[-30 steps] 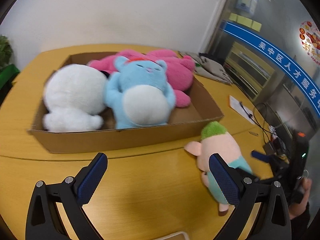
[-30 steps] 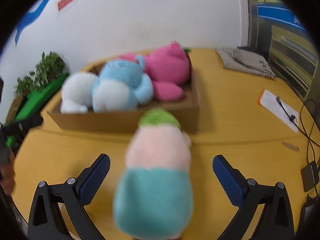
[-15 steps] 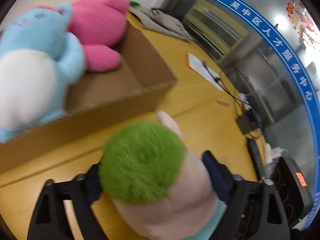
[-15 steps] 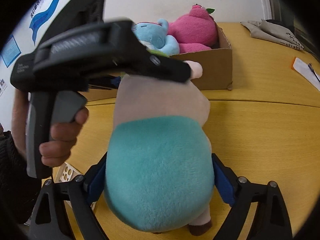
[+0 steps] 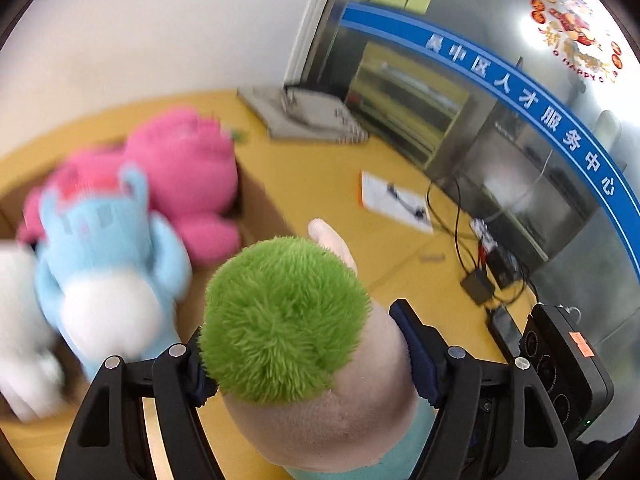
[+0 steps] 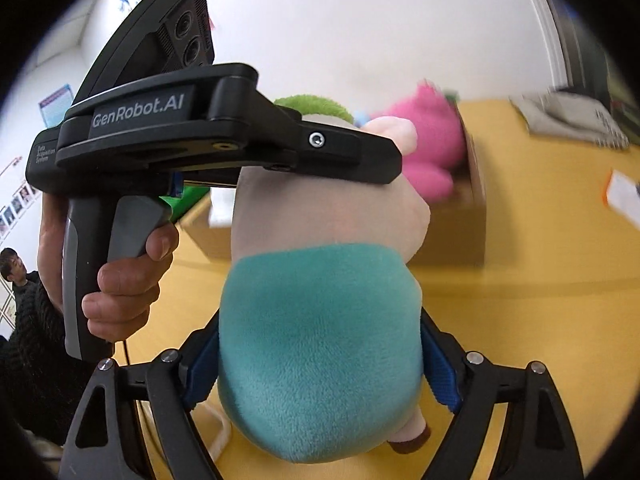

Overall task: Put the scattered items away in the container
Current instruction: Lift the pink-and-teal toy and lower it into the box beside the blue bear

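A plush doll with green hair (image 5: 280,320), a peach head and a teal body (image 6: 320,360) is held by both grippers above the yellow table. My left gripper (image 5: 304,360) is shut on its head. My right gripper (image 6: 320,364) is shut on its teal body. The left gripper also shows from the side in the right wrist view (image 6: 224,136). The cardboard box (image 5: 260,212) lies ahead to the left and holds a pink plush (image 5: 188,176), a blue plush (image 5: 104,256) and a white plush (image 5: 20,320).
On the yellow table (image 5: 320,184) to the right lie a paper with an orange edge (image 5: 394,202), cables and a small black box (image 5: 478,286). A folded grey cloth (image 5: 304,116) lies at the far edge. A bystander (image 6: 12,272) is at the left.
Both grippers have lifted the doll off the table and carried it up and toward the box; the view over the box is blurred by motion.
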Demonstrator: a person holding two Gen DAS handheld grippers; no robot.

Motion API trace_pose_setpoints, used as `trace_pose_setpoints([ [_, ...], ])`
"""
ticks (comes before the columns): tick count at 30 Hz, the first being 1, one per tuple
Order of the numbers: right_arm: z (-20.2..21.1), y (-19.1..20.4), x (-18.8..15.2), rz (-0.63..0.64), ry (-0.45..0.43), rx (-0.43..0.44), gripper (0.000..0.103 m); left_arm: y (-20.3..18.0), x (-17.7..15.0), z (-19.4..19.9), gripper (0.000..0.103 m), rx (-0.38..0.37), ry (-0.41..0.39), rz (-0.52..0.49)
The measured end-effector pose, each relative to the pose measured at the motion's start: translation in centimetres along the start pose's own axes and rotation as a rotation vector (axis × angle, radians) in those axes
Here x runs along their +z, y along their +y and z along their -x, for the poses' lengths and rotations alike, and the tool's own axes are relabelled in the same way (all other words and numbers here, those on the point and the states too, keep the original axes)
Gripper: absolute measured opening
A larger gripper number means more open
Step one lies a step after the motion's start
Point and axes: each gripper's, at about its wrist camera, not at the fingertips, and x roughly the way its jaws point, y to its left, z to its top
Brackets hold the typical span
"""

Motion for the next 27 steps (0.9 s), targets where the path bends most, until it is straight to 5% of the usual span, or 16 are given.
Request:
trace_pose_setpoints([
  [11, -4.5, -2.4, 10.8, 0.113, -0.178, -0.012, 0.085, 5.5, 9.8, -1.3, 0.079, 0.038, -0.114, -0.015],
  [16, -8.6, -5.4, 10.4, 0.076, -0.156, 0.001, 0.085, 8.3, 9.9, -6.5, 0.080, 0.080, -0.022, 0.033],
  [22, -10.5, -7.5, 7.8, 0.014, -0.068, -0.040, 0.085, 9.9, 7.9, -11.2, 0.080, 0.033, 0.061, 0.102],
  [27, -10.6, -6.9, 7.6, 0.038, -0.013, -0.146, 0.085, 9.8, 7.4, -14.0, 0.082, 0.011, 0.117, 0.083],
])
